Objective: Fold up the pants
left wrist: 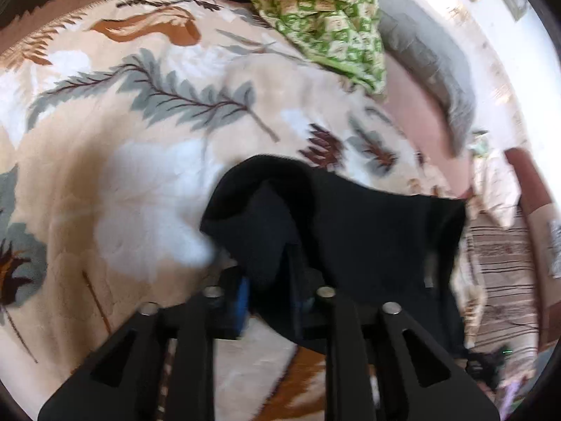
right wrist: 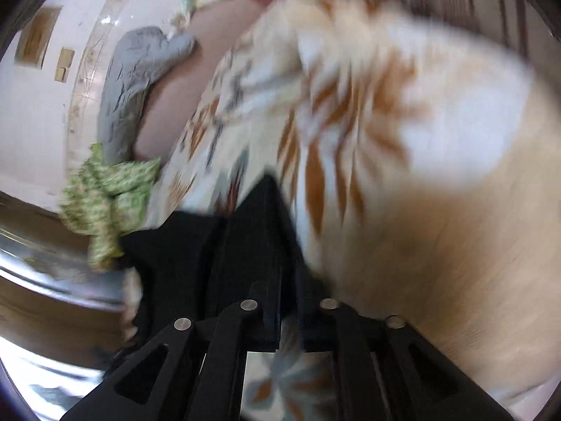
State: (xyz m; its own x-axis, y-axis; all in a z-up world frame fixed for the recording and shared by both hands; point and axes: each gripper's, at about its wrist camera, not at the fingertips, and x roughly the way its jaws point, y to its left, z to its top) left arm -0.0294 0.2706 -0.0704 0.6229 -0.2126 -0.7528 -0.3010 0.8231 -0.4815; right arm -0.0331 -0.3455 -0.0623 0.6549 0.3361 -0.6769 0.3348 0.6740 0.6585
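Bed (left wrist: 115, 182), leaf-print blanket, spreads below and ahead of both tools; it's your folding surface, so the cloth is carried over it, not the floor.

Black pants (left wrist: 350, 231): lifted off the blanket, slung between your two tools. From L tool they run off to its right as a taut-ish sheet; a bunched lobe flops up ahead of its tips. Prob. you're holding them apart to spread the fabric flat before laying down (judgement).

Green print cloth (left wrist: 322, 24): far ahead-right of L tool, clear of the pants.

L tool (left wrist: 270, 294): clenched on pants, cloth wedged between the pads.

R tool (right wrist: 277, 277): view blurred; fingers nearly together w/ black fabric (right wrist: 196, 256) just ahead-left. Looks like a grasp on the pants.
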